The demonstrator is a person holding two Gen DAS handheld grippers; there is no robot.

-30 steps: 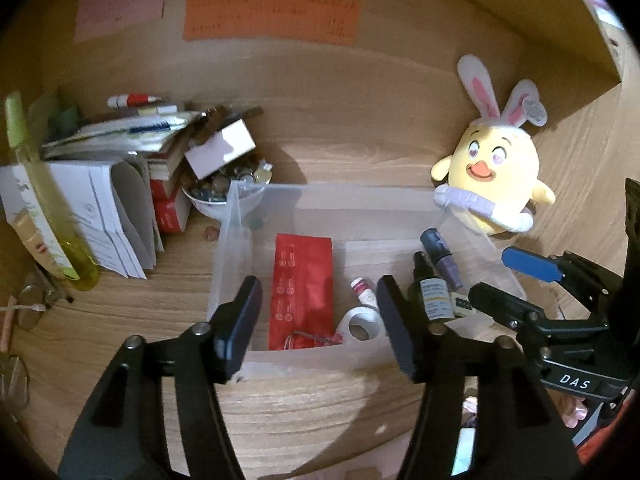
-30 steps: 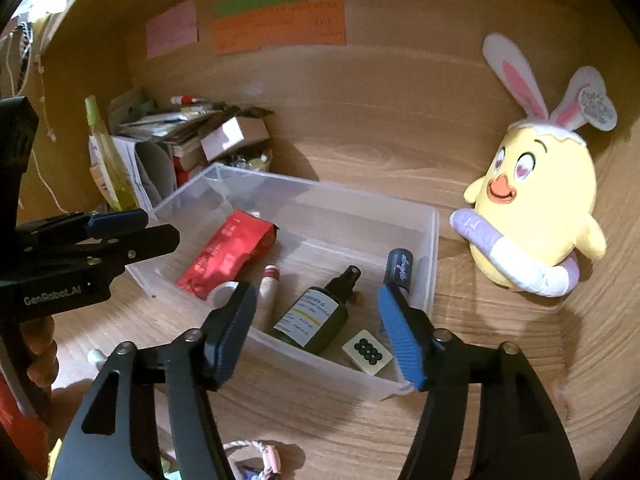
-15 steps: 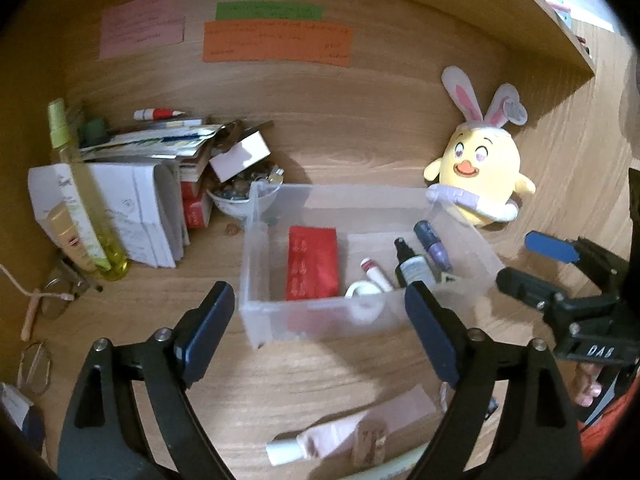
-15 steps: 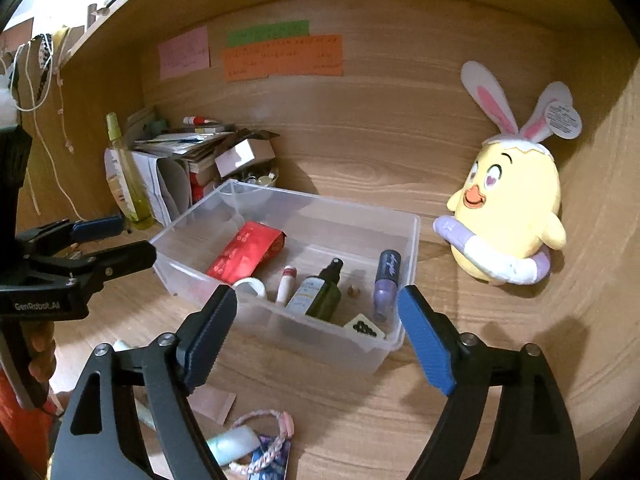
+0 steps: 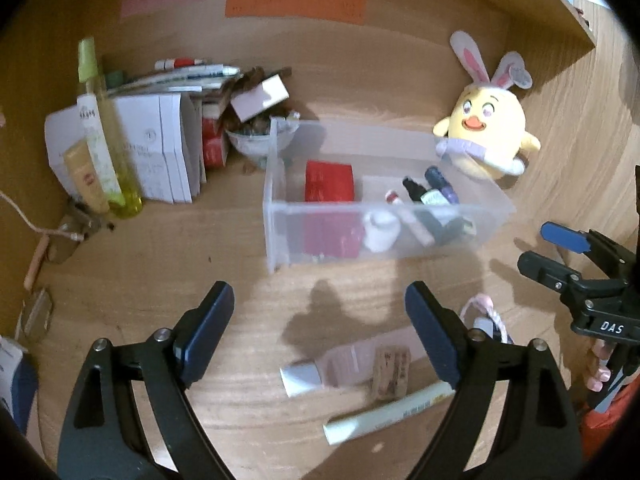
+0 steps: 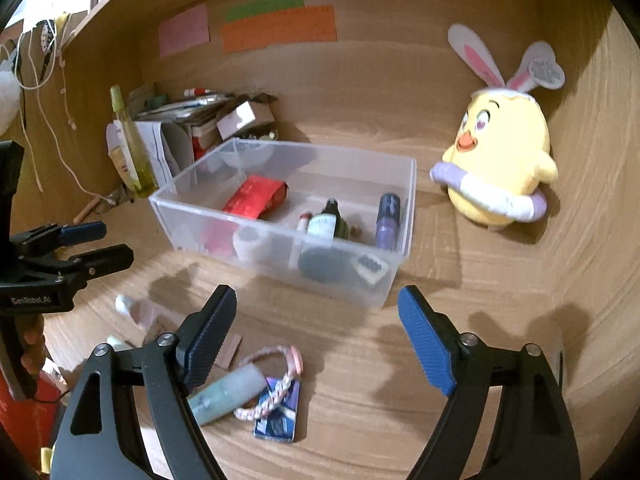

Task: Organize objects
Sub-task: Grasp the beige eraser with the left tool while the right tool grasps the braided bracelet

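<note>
A clear plastic bin (image 5: 400,236) (image 6: 276,240) stands on the wooden desk. It holds a red packet (image 6: 256,196), a dark dropper bottle (image 6: 326,222), a purple tube (image 6: 388,216) and a white tape roll (image 5: 380,230). Loose on the desk in front lie a pink tube (image 5: 344,366), a cork (image 5: 392,370), a white pen (image 5: 388,410), a pale green tube (image 6: 228,394), a braided bracelet (image 6: 276,384) and a blue packet (image 6: 278,416). My left gripper (image 5: 320,336) is open and empty above the desk before the bin. My right gripper (image 6: 314,336) is open and empty.
A yellow bunny-eared plush (image 5: 486,136) (image 6: 500,160) sits right of the bin. At the back left are stacked papers and boxes (image 5: 160,148), a bowl of small items (image 5: 260,136) and a tall yellow-green bottle (image 5: 104,140). Sticky notes (image 6: 276,26) hang on the back wall.
Both grippers have pulled back from the bin and opened wider. The loose items on the desk in front have come into view.
</note>
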